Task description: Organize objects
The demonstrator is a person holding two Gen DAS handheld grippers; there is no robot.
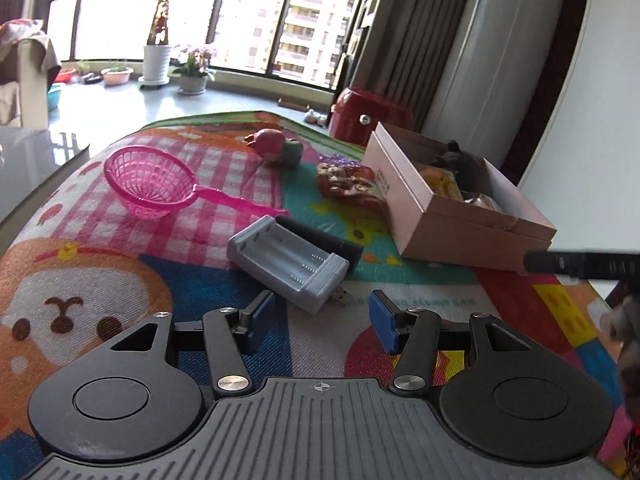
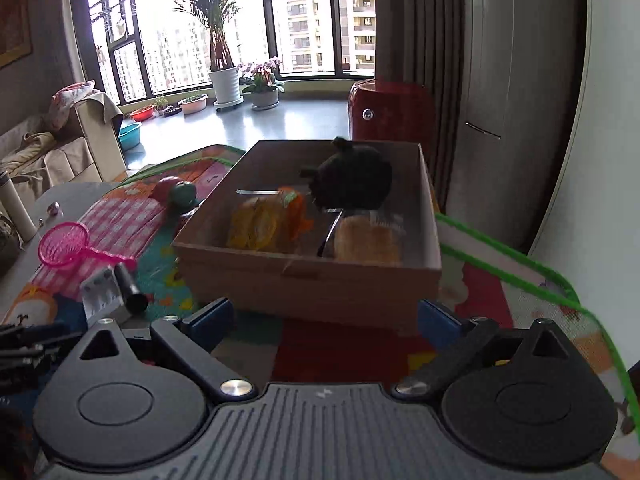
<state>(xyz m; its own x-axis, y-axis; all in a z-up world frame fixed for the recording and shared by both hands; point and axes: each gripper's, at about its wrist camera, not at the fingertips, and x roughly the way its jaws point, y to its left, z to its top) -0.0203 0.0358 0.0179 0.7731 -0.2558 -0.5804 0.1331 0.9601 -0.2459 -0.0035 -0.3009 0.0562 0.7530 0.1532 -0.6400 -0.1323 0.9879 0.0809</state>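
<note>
A tan cardboard box [image 1: 464, 232] [image 2: 304, 280] sits on a colourful cartoon mat [image 1: 100, 280]. It holds a black plush toy [image 2: 352, 178], yellow-orange snack packs [image 2: 260, 224] and a bun [image 2: 366, 240]. A grey battery charger [image 1: 286, 262] [image 2: 100, 286] lies against a black cylinder [image 1: 320, 236] [image 2: 130, 286]. A pink strainer [image 1: 156, 184] [image 2: 64, 246], a red-and-green toy [image 1: 276, 146] [image 2: 180, 192] and a snack bag [image 1: 348, 180] lie beyond. My left gripper [image 1: 322, 320] is open just short of the charger. My right gripper [image 2: 324, 320] is open in front of the box.
A glass table edge [image 1: 36, 160] lies left of the mat. A red container [image 2: 390, 110] stands behind the box. A wall and curtain are on the right. The right gripper's black body [image 1: 580, 264] shows at the left view's right edge.
</note>
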